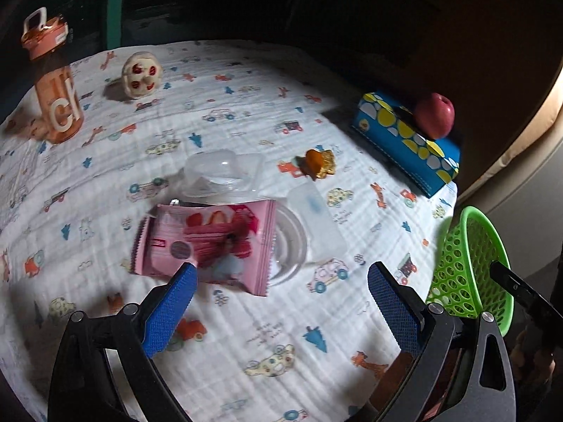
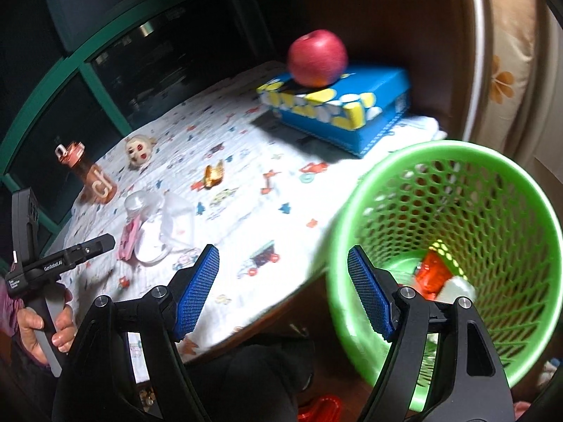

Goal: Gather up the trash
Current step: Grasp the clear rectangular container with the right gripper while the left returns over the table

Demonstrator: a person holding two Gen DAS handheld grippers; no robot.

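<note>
Covering the table (image 1: 454,190), a white vehicle-print cloth (image 1: 246,105), dark surroundings

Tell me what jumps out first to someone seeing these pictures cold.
The bright green mesh basket at the table's edge grabs the eye, with red and white trash already inside. Next comes the red apple sitting atop the blue box at the far side. Mid-table, a pink snack wrapper lies among clear plastic packaging.

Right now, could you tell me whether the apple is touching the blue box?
Touching. The right wrist view shows the apple resting directly on top of the blue box, with no gap.
</note>
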